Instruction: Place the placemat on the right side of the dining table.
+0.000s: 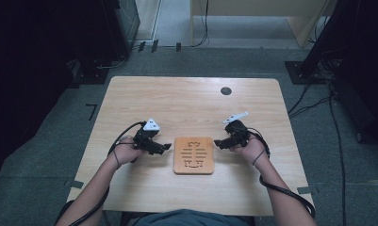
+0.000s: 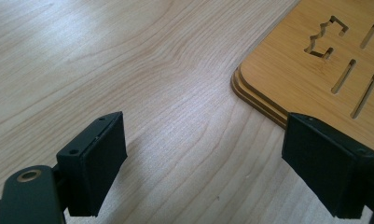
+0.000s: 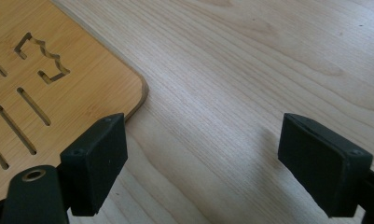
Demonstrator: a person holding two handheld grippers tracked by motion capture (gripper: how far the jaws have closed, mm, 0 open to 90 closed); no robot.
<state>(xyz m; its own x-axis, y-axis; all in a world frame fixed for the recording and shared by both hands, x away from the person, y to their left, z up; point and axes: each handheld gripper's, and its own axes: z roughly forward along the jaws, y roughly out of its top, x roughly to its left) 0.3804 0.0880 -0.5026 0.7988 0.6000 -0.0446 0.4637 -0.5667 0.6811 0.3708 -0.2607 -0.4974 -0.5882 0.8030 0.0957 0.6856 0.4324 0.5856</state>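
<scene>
1. Item: a flat bamboo board (image 1: 193,155) with cut slots lies flat on the table (image 1: 191,101), near the front edge, centred between both hands. In the left gripper view it looks like two stacked layers (image 2: 264,100); cannot confirm.
2. Left gripper (image 1: 159,147): jaws spread wide, nothing held. It sits just beside the board's left edge, not touching. In its own view one jaw overlaps the board corner; above it or beside it, cannot tell.
3. Right gripper (image 1: 220,142): released, jaws apart, empty. Just beside the board's right edge near the far corner (image 3: 140,91).
4. Risk A: board is thin and flush w/ the table, so little lip to catch. A jaw could ride over the top or shove the board sideways instead of gripping.
5. Risk B: uneven push from the two sides would likely spin or skid the board toward the front edge.
6. Risk C: if it is 2 layers, a pinch may lift the top one alone.
7. Room: bare wood to the left, right and far side; a dark round spot (image 1: 226,91) lies well apart at the back. Least margin at the front, twd the person.
</scene>
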